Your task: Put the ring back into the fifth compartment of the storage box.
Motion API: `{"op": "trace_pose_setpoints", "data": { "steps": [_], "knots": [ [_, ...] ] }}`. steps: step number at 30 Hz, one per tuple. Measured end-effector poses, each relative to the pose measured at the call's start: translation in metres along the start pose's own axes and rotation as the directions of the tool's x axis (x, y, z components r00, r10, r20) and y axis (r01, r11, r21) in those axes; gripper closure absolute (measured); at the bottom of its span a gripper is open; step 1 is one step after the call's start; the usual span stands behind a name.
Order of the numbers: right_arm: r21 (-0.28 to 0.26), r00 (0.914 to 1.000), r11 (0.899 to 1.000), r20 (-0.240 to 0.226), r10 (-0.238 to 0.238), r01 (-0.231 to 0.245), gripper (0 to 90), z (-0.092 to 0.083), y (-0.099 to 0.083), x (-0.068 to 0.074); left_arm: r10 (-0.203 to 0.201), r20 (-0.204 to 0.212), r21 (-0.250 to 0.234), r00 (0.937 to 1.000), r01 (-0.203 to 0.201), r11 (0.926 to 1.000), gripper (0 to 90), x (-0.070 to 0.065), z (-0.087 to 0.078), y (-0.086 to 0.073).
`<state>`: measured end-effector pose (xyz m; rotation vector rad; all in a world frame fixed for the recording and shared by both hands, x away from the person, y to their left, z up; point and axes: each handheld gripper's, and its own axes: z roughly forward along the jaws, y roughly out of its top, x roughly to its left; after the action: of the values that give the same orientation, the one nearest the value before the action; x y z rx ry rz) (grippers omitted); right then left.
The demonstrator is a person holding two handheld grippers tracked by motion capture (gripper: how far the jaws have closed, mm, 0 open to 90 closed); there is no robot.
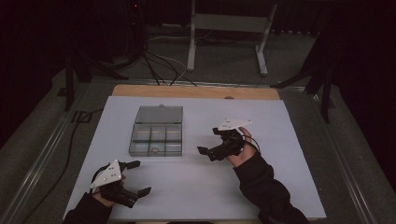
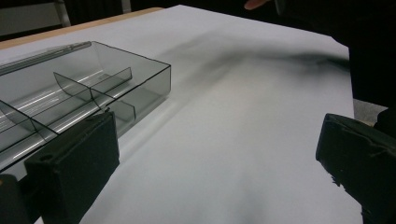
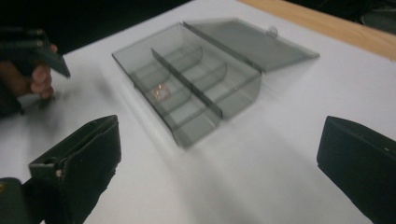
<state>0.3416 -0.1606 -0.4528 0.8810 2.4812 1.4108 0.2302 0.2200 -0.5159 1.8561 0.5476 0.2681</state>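
A smoky clear compartment box (image 1: 155, 135) lies on the white sheet left of centre, its lid (image 1: 159, 114) folded back flat. One small round shiny item (image 1: 152, 150) rests in a front compartment; in the right gripper view the item (image 3: 161, 92) sits in a near cell of the box (image 3: 205, 88). My right gripper (image 1: 209, 141) hovers just right of the box, open and empty, its jaws wide apart in its own view (image 3: 217, 158). My left gripper (image 1: 140, 177) rests near the front left edge, open with nothing between the jaws (image 2: 217, 158), the box (image 2: 93, 93) ahead to its left.
The white sheet (image 1: 261, 186) covers the table, with a wooden strip (image 1: 196, 91) along the far edge. Cables (image 1: 159, 65) and a metal stand (image 1: 229, 28) lie on the floor beyond. A dark sleeve (image 2: 369, 46) crosses the upper right of the left gripper view.
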Motion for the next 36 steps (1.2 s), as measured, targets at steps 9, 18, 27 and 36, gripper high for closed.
{"op": "trace_pose_setpoints", "data": {
  "steps": [9, 18, 27, 36],
  "knots": [
    [0.02, 0.9985, 0.999, 0.031, 0.044, -0.045, 0.0, -0.022, -0.042, -0.008, 0.002, -0.001, 0.006, 1.0, -0.002, 1.0, 0.7, 0.0, 0.0, 0.0],
    [0.029, 0.9912, 0.995, 0.09, 0.097, -0.1, 0.0, -0.051, -0.085, -0.017, 0.003, -0.001, 0.007, 1.0, -0.003, 1.0, 0.6, 0.0, 0.001, 0.0],
    [0.037, 0.9824, 0.992, 0.147, 0.115, -0.121, 0.0, -0.082, -0.116, -0.022, 0.005, 0.0, 0.009, 1.0, -0.005, 0.9999, 0.6, 0.0, 0.001, 0.0],
    [0.011, 0.9693, 0.985, 0.179, 0.169, -0.173, 0.0, -0.113, -0.141, -0.021, 0.005, -0.001, 0.016, 1.0, -0.005, 0.9999, 0.6, 0.0, 0.002, -0.001]
  ]
}}
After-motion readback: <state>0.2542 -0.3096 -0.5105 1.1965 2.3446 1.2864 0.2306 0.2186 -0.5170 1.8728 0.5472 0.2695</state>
